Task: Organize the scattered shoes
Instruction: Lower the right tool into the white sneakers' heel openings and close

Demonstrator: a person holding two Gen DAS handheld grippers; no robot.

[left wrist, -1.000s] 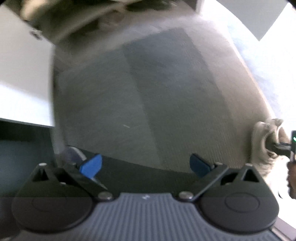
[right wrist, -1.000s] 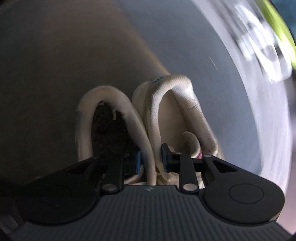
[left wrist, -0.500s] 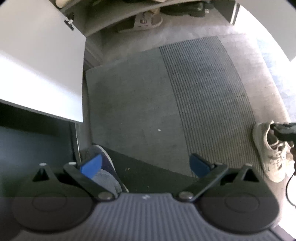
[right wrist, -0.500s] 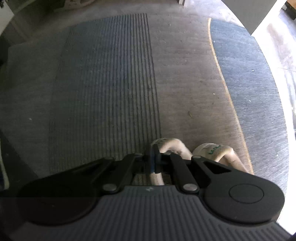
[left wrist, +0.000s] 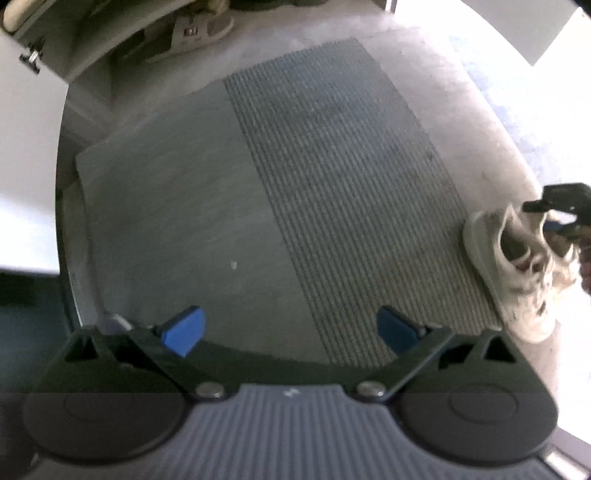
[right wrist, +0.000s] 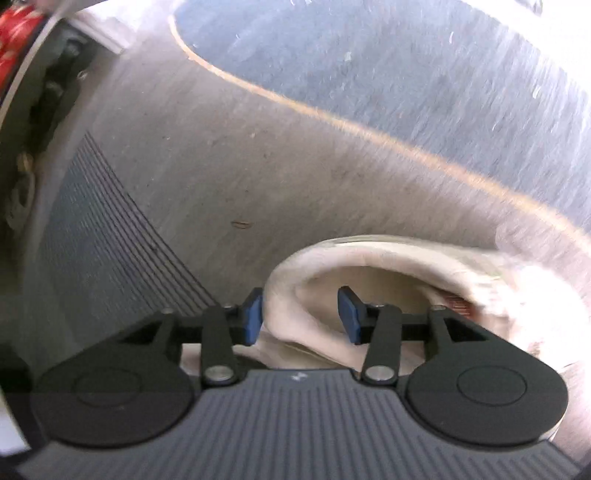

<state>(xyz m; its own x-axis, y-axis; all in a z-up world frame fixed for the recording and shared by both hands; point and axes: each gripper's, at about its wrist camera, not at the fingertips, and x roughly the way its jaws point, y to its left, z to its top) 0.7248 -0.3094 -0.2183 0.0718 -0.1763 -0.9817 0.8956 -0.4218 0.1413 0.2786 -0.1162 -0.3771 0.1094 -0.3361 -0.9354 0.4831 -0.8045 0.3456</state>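
Observation:
A pair of white sneakers [left wrist: 517,266] rests on the floor at the right edge of the ribbed mat, far right in the left wrist view. My right gripper [left wrist: 561,206] shows there as a dark shape at their heels. In the right wrist view, my right gripper [right wrist: 301,315] stands open astride the heel collar of one white sneaker [right wrist: 369,266]. One blue pad sits outside the collar and the other inside the shoe, clear of the wall. My left gripper [left wrist: 291,328] hangs open over the grey mat with nothing between its fingers.
The grey mat [left wrist: 332,184], half ribbed, covers the floor ahead. A low shelf at the top holds a grey sandal [left wrist: 192,29]. A white cabinet door [left wrist: 26,147] stands at the left. A blue-grey rug with a tan edge [right wrist: 406,55] lies beyond the sneakers.
My right gripper, shut on the sneakers' collars before, has opened, and the pair now rests on the floor. The left gripper stayed open while its view shifted over the mat.

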